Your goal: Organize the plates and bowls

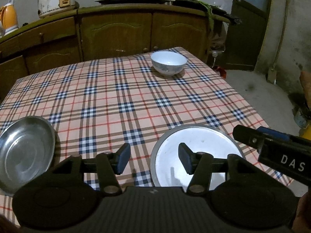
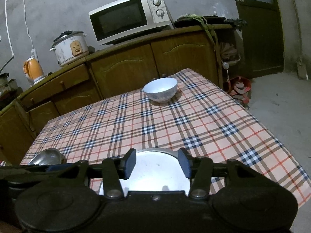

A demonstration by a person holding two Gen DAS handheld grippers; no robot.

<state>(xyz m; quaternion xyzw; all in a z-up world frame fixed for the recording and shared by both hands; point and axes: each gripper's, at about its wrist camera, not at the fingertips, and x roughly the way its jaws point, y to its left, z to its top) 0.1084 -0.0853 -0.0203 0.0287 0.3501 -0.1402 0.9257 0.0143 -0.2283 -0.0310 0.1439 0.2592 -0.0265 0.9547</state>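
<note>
In the left wrist view, the left tool (image 1: pixel 154 158) hung low in the frame with its blue-padded fingers apart and nothing between them, only checked cloth showing through the gap. Its right finger stood over the near rim of a pale metal plate (image 1: pixel 204 141) lying on the surface (image 1: pixel 120 97) at lower centre-right. A shiny steel dish (image 1: pixel 25 153) sat at the lower left edge of the frame, well apart from the plate. A white bowl (image 1: pixel 168 62) stood upright near the far end of the surface, in the upper middle of the frame. The right tool (image 1: pixel 272 149) reached in from the right edge, just beside the plate.

In the right wrist view, the right tool (image 2: pixel 157 163) was also apart, holding nothing, its fingers framing the far part of the pale plate (image 2: pixel 155 174) below it; whether the pads touched the rim could not be told. The steel dish (image 2: pixel 47 156) showed at the lower left, partly hidden. The white bowl (image 2: pixel 161 89) stood in the middle of the frame, toward the far corner of the surface. A microwave (image 2: pixel 130 17) and a rice cooker (image 2: pixel 69 47) sat on the wooden cabinets (image 2: pixel 136 66) behind.
</note>
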